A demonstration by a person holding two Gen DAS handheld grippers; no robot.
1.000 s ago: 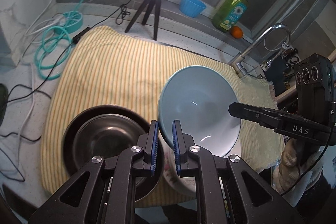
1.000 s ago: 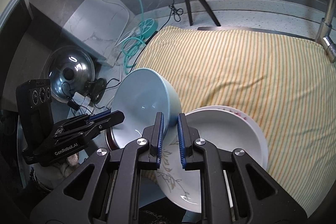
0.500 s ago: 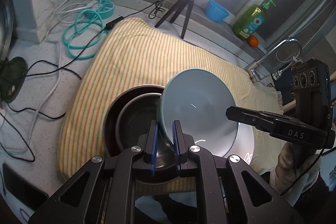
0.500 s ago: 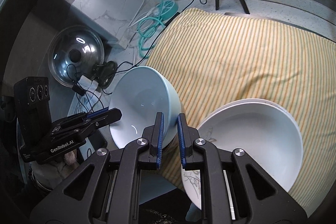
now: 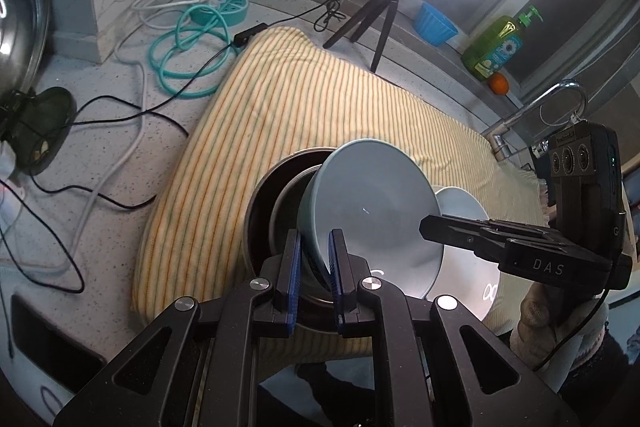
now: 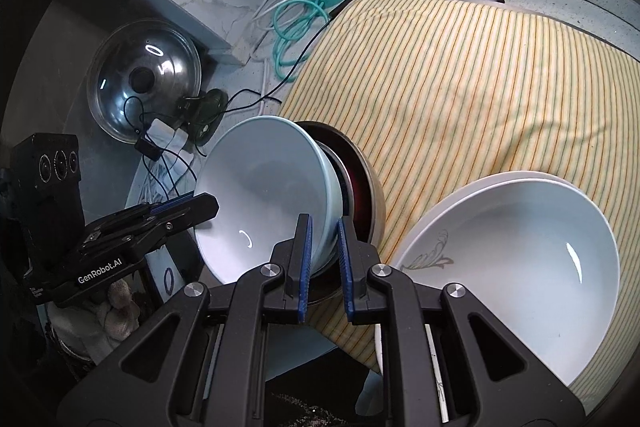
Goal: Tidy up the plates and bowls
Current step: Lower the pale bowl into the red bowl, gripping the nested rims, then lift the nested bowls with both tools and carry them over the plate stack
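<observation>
The light blue bowl (image 5: pixel 372 211) is in the air, tilted on its side, just above the dark metal bowl (image 5: pixel 272 203) that sits on the striped cloth (image 5: pixel 280 107) on the desk (image 5: pixel 100 99). The left claw (image 5: pixel 312 267) pinches one side of its rim between the blue pads, and the right claw (image 6: pixel 323 255) pinches the opposite side in the same way, so both claws are pressed onto the thin wall of the same bowl. I judge that the blue bowl is going to be nested into the dark one. The danger comes from the material: the blue bowl looks like glazed ceramic, smooth and glossy, and each claw takes only a small bite on a curved, sloping wall. If the two hands do not move together, the rim could twist out of one grip, and the bowl could fall against the hard metal edge below and chip. Also, if it goes down this tilted, its foot may catch on the rim of the metal bowl, which seems to hold a second, shiny steel bowl inside. The cloth is soft and wrinkled, with thin yellow and green lines, so the stack under it may rock a little. To the right lie the white plates (image 6: pixel 512 259), wide and shallow, stacked one in the other, the top one with a grey leaf drawing; they are near the metal bowl but apart from it.
</observation>
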